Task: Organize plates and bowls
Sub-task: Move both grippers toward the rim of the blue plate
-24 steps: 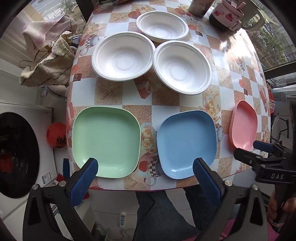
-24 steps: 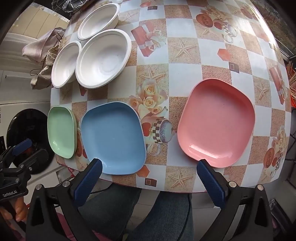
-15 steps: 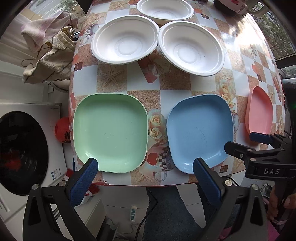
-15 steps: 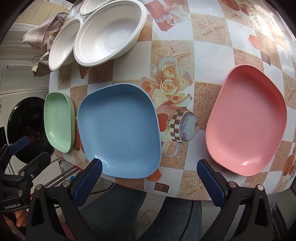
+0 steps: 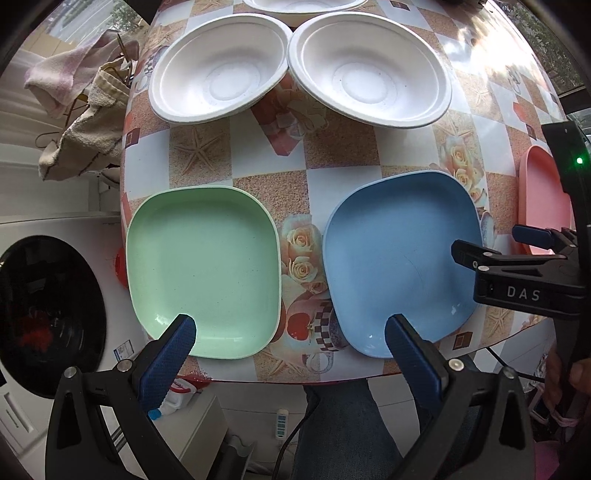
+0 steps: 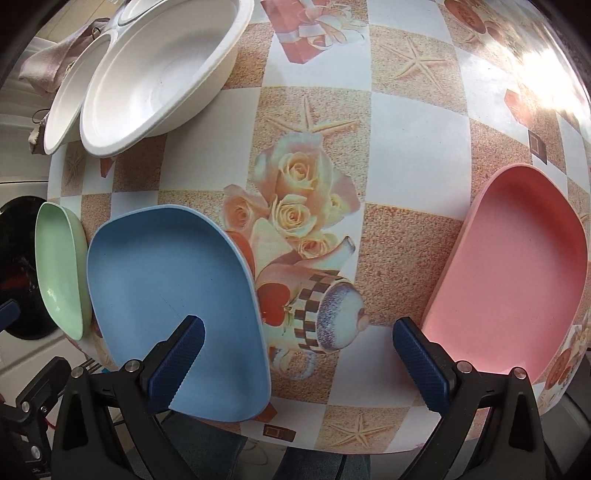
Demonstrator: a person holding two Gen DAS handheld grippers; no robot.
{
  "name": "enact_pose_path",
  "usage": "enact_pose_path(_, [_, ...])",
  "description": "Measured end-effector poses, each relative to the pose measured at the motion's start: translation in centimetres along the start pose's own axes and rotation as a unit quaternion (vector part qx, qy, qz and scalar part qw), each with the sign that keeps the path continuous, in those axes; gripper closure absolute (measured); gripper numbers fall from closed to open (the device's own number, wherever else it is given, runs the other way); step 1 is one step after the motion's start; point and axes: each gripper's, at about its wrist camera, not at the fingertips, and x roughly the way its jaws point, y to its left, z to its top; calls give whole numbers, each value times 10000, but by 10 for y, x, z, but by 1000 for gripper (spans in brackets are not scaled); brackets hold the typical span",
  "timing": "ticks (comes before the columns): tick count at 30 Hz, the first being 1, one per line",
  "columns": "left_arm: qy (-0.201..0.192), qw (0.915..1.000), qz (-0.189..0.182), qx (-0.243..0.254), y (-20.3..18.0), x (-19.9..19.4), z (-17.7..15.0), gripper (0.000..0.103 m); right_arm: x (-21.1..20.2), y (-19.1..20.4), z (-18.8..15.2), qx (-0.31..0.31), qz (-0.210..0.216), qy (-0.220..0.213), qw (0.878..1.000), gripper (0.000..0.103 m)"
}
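Note:
A green plate (image 5: 203, 273), a blue plate (image 5: 399, 258) and a pink plate (image 5: 539, 199) lie in a row along the table's near edge. White bowls (image 5: 218, 74) (image 5: 369, 70) sit behind them. My left gripper (image 5: 291, 332) is open and empty, its fingertips over the near rims of the green and blue plates. My right gripper (image 6: 295, 336) is open and empty above the table between the blue plate (image 6: 173, 295) and the pink plate (image 6: 513, 273). The right gripper also shows in the left wrist view (image 5: 517, 243), over the blue plate's right rim.
The table (image 6: 406, 147) has a patterned cloth. A washing machine (image 5: 44, 314) stands left of the table and towels (image 5: 85, 110) hang at the far left. A third white bowl (image 5: 303, 7) sits at the back. The green plate (image 6: 59, 266) lies at the left in the right wrist view.
Both grippers have moved forward and lower toward the table; the plates look larger. The left fingertips now overlap the green and blue plates. Nothing was taken hold of.

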Motion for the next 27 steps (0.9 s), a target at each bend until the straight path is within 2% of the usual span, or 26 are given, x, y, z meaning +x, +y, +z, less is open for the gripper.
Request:
enact_pose_path(4, [-45, 9997, 92, 212, -17, 7, 11, 1, 0, -49, -11, 312, -261, 164, 9990, 0])
enact_pose_path(11, [-205, 9990, 104, 375, -33, 7, 19, 1, -19, -139, -29, 1039, -780, 203, 9913, 0])
enact_pose_path(16, [-316, 9985, 136, 428, -40, 6, 25, 1, -38, -164, -33, 1120, 112, 84, 9936, 0])
enact_pose_path(18, [-413, 9980, 139, 468, -45, 7, 29, 1, -46, -165, -39, 1250, 282, 206, 9915, 0])
enact_pose_path(20, [-457, 9975, 156, 507, -55, 10, 34, 1, -36, -159, -49, 1447, 306, 441, 9880, 0])
enact_pose_path(22, [-471, 9970, 147, 591, -64, 13, 39, 1, -35, -174, -55, 1606, 336, 527, 9850, 0])
enact_pose_path(23, [-509, 9966, 137, 638, -69, 14, 41, 1, -31, -163, -67, 1676, 281, 618, 9835, 0])
enact_pose_path(27, [-568, 9952, 157, 782, -87, 24, 51, 1, -7, -183, -78, 1761, 332, 506, 9825, 0])
